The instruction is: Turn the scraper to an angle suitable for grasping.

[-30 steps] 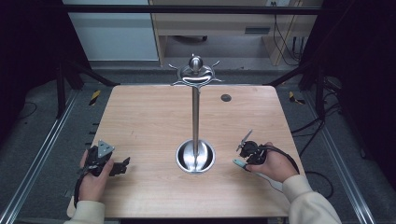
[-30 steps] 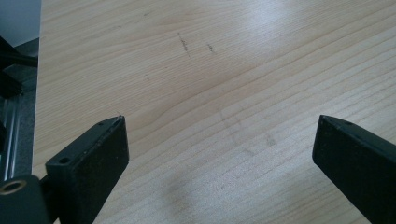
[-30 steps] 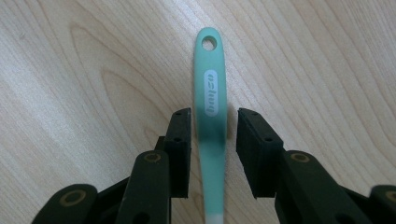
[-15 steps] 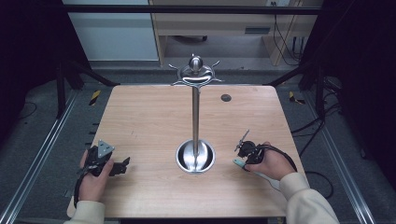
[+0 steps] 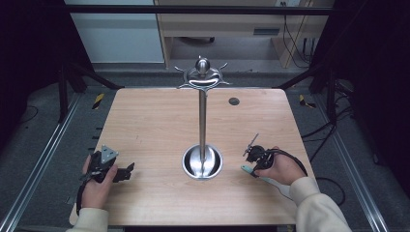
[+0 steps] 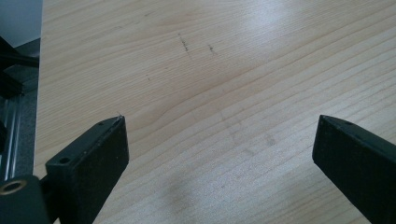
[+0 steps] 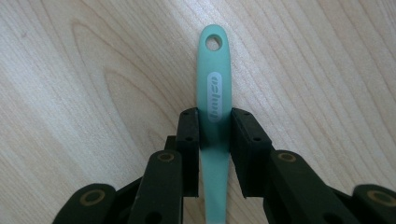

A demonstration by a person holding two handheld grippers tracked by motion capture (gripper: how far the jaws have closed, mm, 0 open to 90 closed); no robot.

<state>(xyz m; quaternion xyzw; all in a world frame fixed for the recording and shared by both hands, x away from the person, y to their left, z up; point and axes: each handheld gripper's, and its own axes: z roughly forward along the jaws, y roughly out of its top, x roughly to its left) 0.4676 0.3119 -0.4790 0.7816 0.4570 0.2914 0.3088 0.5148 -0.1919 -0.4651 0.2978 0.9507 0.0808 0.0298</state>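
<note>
Mint-green plastic handle (image 7: 215, 100), light, stiff, slick: my right gripper (image 7: 215, 135) has just been closing, pinching its mid-frame waist; left gripper (image 6: 217, 140) gapes empty.

The high view looks forward and down over the whole bench (image 5: 154, 121) from its near side. Each claw view rides low, close to the same bench top.
</note>
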